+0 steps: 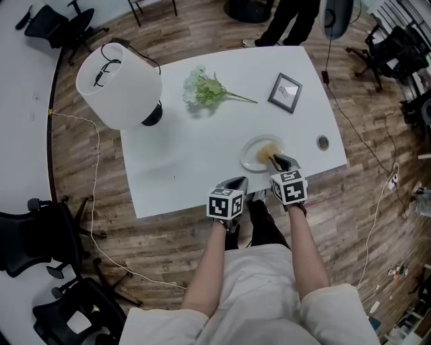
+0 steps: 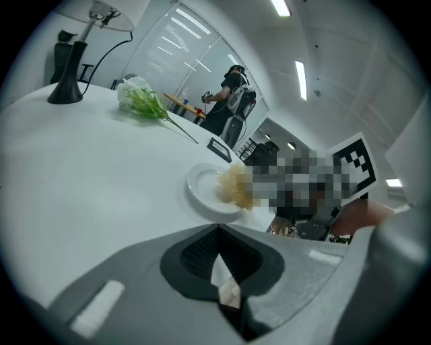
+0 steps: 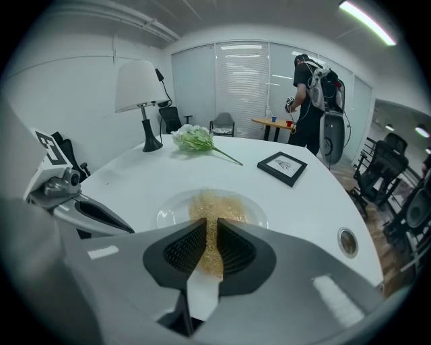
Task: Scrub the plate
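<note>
A white plate (image 1: 252, 156) lies near the front right edge of the white table (image 1: 188, 155). A golden mesh scrubber (image 1: 268, 152) rests on it. My right gripper (image 1: 277, 160) is shut on the scrubber (image 3: 215, 205) and holds it down on the plate (image 3: 172, 209). In the right gripper view the right gripper (image 3: 211, 226) has a strand of the mesh pinched between its pads. My left gripper (image 1: 236, 184) hangs at the table's front edge, left of the plate (image 2: 202, 192), shut with nothing in it. From the left gripper view, the left gripper (image 2: 217, 232) points toward the scrubber (image 2: 234, 187).
On the table stand a white-shaded lamp (image 1: 120, 84) at the left, artificial flowers (image 1: 205, 87) at the back, a framed picture (image 1: 285, 91) and a cable grommet (image 1: 323, 142) at the right. A person (image 1: 289, 20) stands beyond the far edge. Office chairs (image 1: 40, 236) ring the table.
</note>
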Demonstrator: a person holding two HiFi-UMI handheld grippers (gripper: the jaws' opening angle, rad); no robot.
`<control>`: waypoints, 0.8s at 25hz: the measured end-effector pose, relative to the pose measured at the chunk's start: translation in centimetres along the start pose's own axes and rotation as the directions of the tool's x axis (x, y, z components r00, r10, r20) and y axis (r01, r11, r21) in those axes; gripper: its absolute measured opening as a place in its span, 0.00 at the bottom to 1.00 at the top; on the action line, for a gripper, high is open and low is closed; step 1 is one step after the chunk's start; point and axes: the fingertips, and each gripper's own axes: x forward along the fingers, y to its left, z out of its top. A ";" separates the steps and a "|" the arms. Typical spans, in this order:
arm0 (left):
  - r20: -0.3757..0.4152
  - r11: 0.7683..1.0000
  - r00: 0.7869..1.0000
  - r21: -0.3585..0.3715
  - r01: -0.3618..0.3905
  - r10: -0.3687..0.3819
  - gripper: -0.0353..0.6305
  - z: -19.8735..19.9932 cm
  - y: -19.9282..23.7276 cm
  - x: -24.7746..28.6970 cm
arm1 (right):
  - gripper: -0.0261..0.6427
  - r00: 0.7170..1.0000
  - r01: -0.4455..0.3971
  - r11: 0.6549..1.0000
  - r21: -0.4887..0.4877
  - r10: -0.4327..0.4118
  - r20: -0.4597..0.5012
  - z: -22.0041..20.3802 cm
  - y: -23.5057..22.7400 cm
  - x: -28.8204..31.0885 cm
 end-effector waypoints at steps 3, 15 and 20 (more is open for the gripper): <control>-0.011 0.998 0.999 -0.045 0.032 -0.032 0.05 -0.6 -0.3 0.0 | 0.15 1.000 -0.011 1.000 0.002 0.011 0.004 0.1 1.2 -0.1; 0.012 0.998 1.000 -0.053 0.025 -0.024 0.05 -1.2 -0.1 -0.4 | 0.15 0.998 -0.068 0.997 -0.046 0.069 0.010 1.5 5.7 1.3; 0.022 1.000 1.000 -0.014 0.020 -0.020 0.05 -0.1 -0.3 -1.4 | 0.15 0.996 -0.087 0.993 -0.076 0.088 0.011 2.5 6.8 2.4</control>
